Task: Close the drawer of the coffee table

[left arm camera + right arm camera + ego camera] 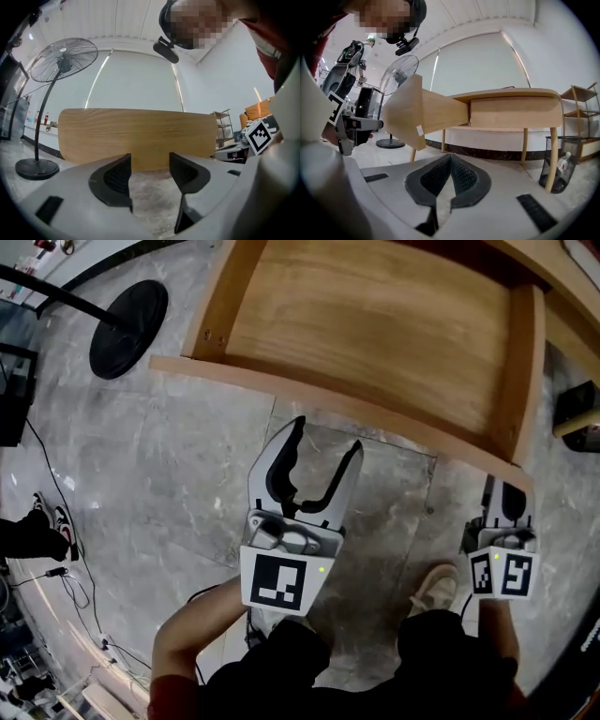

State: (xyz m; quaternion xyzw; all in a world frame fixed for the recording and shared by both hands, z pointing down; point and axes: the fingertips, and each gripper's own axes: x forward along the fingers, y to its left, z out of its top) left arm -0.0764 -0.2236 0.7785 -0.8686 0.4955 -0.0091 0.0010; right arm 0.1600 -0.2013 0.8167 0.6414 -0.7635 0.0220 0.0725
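Note:
The coffee table's wooden drawer stands pulled out and looks empty in the head view. Its front panel faces me. My left gripper is open, just short of that panel and apart from it, with nothing between its fingers. In the left gripper view the panel fills the middle, beyond the open left gripper. My right gripper is shut on nothing, near the drawer's right corner. The right gripper view looks past the shut right gripper at the drawer sticking out of the coffee table.
A standing fan's round base sits on the marble floor left of the drawer; the fan head shows in the left gripper view. Cables lie at the left. A mesh bin and a shelf stand right of the table.

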